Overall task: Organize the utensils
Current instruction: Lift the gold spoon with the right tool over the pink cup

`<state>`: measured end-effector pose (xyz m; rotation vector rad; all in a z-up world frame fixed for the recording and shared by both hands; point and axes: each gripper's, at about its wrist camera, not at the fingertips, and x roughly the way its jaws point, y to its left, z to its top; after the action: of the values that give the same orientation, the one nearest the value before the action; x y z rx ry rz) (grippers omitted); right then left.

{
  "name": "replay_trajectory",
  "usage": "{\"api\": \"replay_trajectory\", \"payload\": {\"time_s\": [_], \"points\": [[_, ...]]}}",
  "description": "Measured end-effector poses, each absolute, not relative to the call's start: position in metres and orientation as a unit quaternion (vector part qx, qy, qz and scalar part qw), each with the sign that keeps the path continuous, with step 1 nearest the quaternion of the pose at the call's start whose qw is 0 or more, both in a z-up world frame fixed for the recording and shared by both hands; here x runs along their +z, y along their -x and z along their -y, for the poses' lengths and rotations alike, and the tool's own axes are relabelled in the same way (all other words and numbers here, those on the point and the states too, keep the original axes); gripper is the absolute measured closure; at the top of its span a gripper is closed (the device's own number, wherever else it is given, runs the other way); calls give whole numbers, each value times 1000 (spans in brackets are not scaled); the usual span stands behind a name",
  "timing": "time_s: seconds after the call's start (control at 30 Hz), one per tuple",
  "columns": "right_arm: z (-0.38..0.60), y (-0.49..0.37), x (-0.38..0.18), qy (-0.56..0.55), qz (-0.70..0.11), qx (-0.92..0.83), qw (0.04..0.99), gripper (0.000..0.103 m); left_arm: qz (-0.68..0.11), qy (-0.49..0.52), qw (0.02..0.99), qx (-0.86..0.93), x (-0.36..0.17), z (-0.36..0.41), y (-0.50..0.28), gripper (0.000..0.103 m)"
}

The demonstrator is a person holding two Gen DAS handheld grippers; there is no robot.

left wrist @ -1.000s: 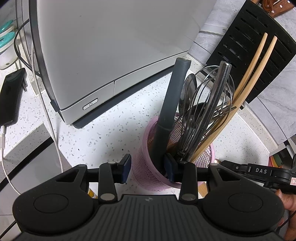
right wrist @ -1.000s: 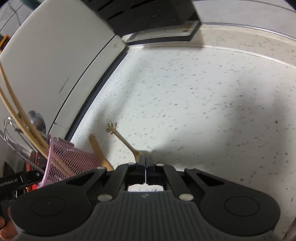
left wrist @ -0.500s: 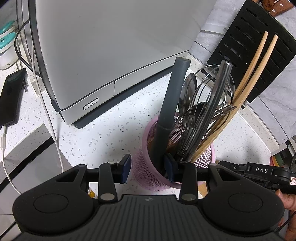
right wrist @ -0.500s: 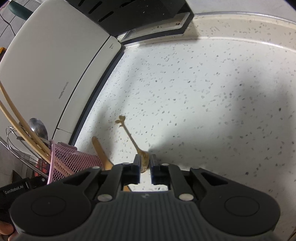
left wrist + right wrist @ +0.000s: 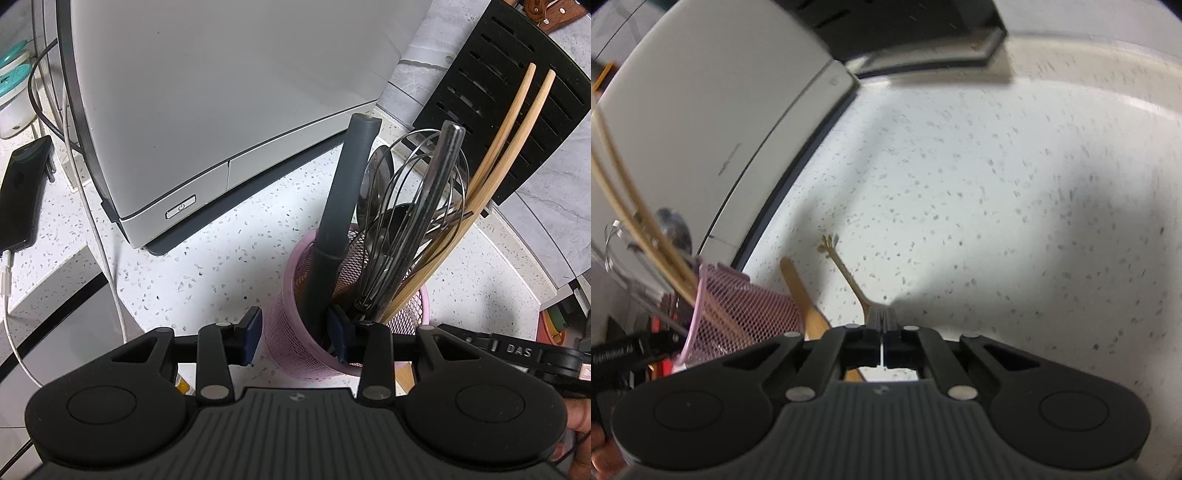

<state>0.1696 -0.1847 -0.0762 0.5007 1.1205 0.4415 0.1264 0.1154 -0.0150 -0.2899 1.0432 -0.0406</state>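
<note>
Just ahead of the right hand-held gripper (image 5: 884,323), clamped at its tips, the gold spoon (image 5: 849,280) points away over the counter (image 5: 997,221); the pink holder (image 5: 295,332), braced by the left hand-held gripper (image 5: 293,332), stands left.

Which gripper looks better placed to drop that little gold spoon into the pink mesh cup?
The right gripper: it is shut on the small gold spoon. The left gripper straddles the pink mesh cup.
</note>
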Motion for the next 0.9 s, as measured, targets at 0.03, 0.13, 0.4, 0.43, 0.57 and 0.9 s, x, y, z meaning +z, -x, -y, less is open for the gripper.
{"api": "replay_trajectory", "payload": {"time_s": [0.03, 0.13, 0.4, 0.43, 0.57, 0.9], "points": [[184, -168, -71, -219, -514, 210, 802, 103, -497, 138, 857, -19, -15, -116, -127, 58], [181, -162, -54, -173, -489, 221, 826, 103, -497, 138, 857, -18, -15, -115, -127, 58], [179, -144, -24, -76, -451, 238, 857, 103, -498, 132, 857, -15, -14, -112, -127, 59], [179, -141, -20, -65, -447, 240, 859, 103, -498, 132, 857, -16, -14, -112, -128, 59], [177, -132, 0, -9, -428, 247, 869, 103, -498, 132, 857, -15, -14, -112, -128, 59], [168, -109, 48, 77, -394, 274, 874, 103, -498, 129, 857, -16, -14, -110, -127, 63]]}}
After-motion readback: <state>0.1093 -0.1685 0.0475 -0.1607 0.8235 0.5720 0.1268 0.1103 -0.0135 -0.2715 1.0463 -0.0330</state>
